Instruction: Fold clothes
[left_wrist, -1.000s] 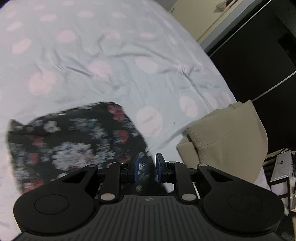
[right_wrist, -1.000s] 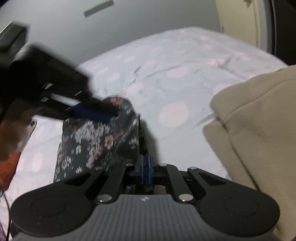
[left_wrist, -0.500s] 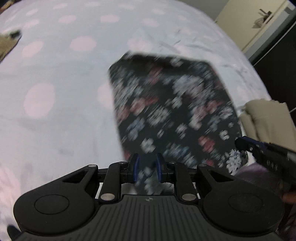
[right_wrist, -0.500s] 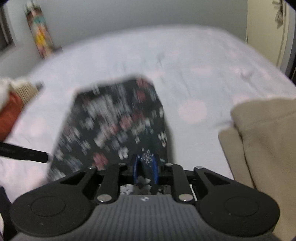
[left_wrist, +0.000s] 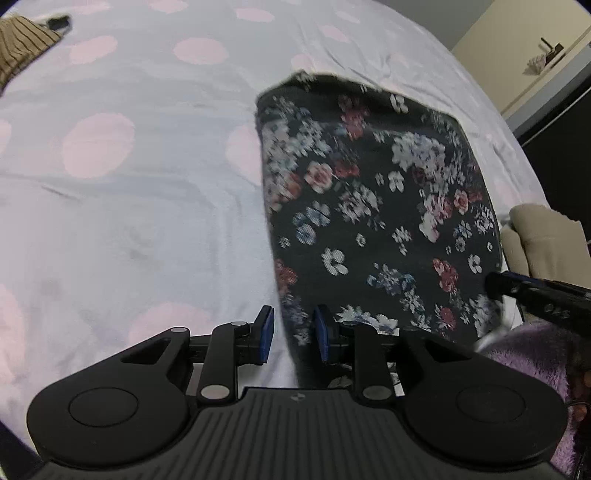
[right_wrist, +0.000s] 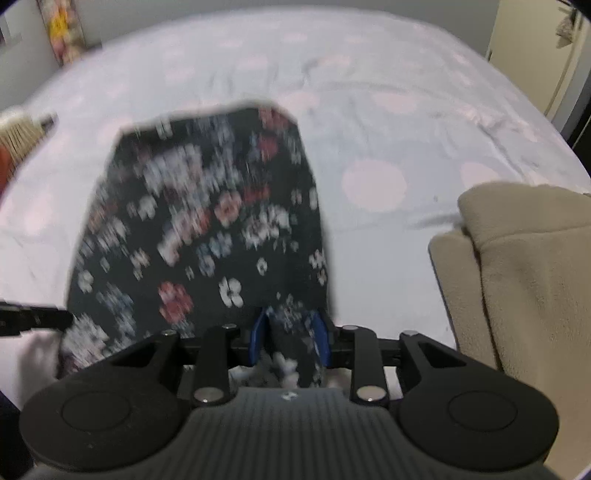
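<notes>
Bare dotted bedsheet (left_wrist: 129, 206) lay open to the left of the floral garment (left_wrist: 369, 206) and beyond it. A beige folded pile (right_wrist: 524, 280) blocked the right side, and striped clothing (left_wrist: 18, 48) crowded the far-left corner.

We hold our left gripper (left_wrist: 291, 334) with jaws parted; our right gripper (right_wrist: 289, 338) has jaws spread, cloth lying between them.

A bed (right_wrist: 369, 122) in a pale sheet with pink dots fills the space ahead of both grippers; a grey wall (right_wrist: 221, 14) stands beyond it; a cream wardrobe (left_wrist: 517, 55) rises ahead and right; dark doorway (left_wrist: 561, 140) beside it; light is dim.
</notes>
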